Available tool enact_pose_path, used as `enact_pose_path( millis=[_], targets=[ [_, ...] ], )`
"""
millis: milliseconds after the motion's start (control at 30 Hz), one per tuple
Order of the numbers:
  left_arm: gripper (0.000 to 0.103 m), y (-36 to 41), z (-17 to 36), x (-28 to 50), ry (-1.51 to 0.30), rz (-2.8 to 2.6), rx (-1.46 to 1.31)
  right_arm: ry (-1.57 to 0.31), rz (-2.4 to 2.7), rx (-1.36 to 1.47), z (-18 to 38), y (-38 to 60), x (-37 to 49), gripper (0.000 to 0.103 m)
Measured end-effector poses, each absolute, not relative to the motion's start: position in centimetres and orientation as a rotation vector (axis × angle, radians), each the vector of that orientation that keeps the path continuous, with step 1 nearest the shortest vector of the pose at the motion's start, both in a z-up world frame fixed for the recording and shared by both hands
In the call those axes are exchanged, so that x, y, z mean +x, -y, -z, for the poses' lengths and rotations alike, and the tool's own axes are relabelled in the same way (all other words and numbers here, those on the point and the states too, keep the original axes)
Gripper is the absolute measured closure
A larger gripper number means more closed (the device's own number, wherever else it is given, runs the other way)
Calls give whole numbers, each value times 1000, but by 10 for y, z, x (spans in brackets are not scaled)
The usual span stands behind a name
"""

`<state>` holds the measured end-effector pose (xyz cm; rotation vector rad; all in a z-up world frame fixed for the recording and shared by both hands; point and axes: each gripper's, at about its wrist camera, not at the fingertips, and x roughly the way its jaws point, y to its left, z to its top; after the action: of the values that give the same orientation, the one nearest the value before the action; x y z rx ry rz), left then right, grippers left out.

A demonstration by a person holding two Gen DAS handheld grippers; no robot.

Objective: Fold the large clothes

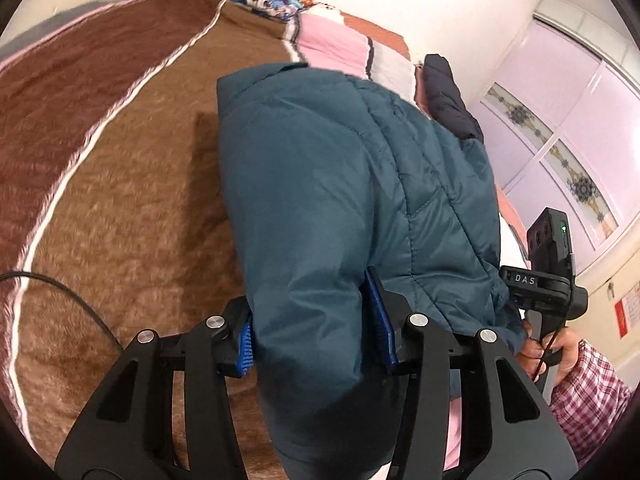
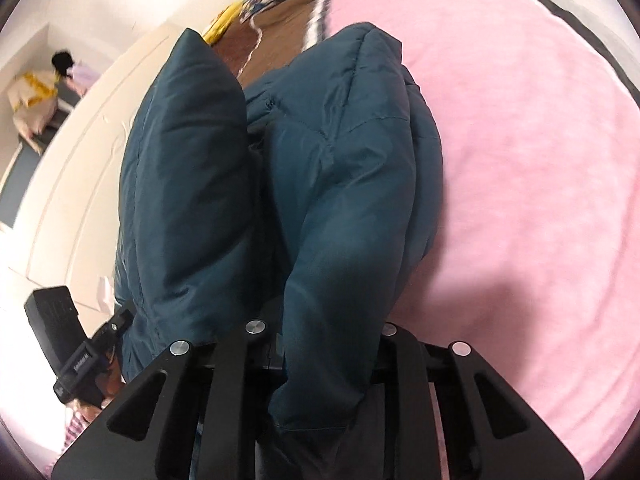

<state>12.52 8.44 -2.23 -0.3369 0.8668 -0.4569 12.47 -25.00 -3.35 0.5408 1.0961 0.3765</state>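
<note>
With both the left claw (image 1: 316, 330) and right claw (image 2: 328, 344) clamped on the teal puffer jacket (image 1: 340, 184), carry them level together toward the bed's (image 1: 120, 184) far edge, keeping the fold taut.

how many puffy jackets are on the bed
2. The teal jacket is bunched in both grippers, over the brown blanket. A dark navy one lies behind it at the bed's far side. More may be hidden underneath.

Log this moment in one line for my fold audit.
left claw: shut on jacket | right claw: shut on jacket | jacket: bunched above bed
</note>
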Motion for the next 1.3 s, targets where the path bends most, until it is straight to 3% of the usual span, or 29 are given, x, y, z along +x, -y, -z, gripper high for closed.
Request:
enact_pose_path(
  millis=[300,633,1000,1300],
  targets=[
    [40,-83,27,121,-875,425,-329,-1139,-295,513,25,250,142,74],
    [40,-107,-17,83,-823,287,-183,-1091,-211,498,-18,253,134,51],
    [40,-144,-53,5,-835,95,-93,-956,-176,221,-75,233,56,51],
    [40,-149,-52,-62,-912,25,-60,-989,-214,158,-59,207,-10,50]
  ],
)
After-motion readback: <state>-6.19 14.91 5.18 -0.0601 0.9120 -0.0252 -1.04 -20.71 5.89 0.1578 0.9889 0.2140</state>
